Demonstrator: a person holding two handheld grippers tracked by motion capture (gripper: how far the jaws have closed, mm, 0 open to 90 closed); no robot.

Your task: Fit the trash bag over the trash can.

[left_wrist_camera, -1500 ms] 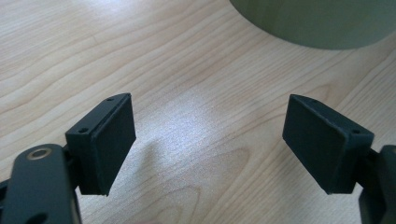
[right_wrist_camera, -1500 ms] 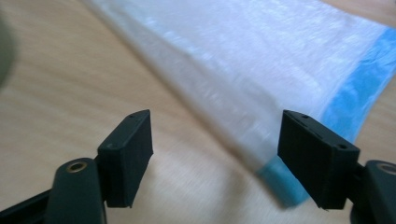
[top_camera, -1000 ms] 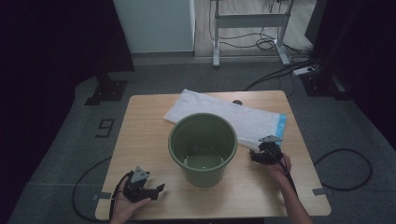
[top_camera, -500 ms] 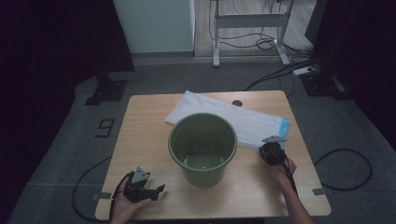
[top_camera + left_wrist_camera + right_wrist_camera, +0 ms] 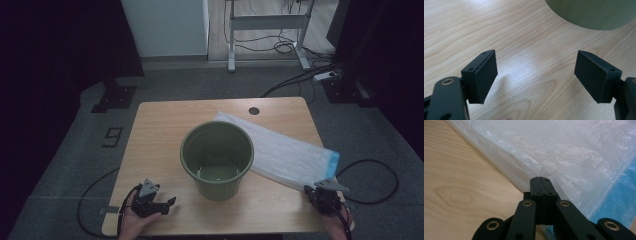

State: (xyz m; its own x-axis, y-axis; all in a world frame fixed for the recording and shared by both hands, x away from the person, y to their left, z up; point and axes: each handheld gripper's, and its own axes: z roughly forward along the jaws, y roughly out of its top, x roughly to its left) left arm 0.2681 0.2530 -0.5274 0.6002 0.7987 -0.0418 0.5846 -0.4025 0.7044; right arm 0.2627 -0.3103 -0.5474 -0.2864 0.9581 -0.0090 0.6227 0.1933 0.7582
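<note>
Nearest to us, at the front left of the light wooden tabletop (image 5: 160, 135), we see the left tool (image 5: 169, 202) resting low in a hand (image 5: 135, 220). In the left gripper view its two black pads (image 5: 485, 75) stand wide apart over bare wood, with nothing between them; the curved olive wall of the pot sits just beyond them.

At the front right edge, the right tool (image 5: 316, 189) is held in the other hand (image 5: 336, 220). In the right gripper view its jaws are pressed fully together, having just been closing, and they pinch the near edge of the thin translucent white plastic bag with a blue end strip (image 5: 564, 155), where the film puckers at the tips.

Farther in, the round olive-green plastic flower pot (image 5: 217, 152) stands upright and empty at the middle of the tabletop. The bag stretches from the right tool diagonally behind the pot toward the far side, and its blue strip (image 5: 331, 163) lies near the right edge.
</note>
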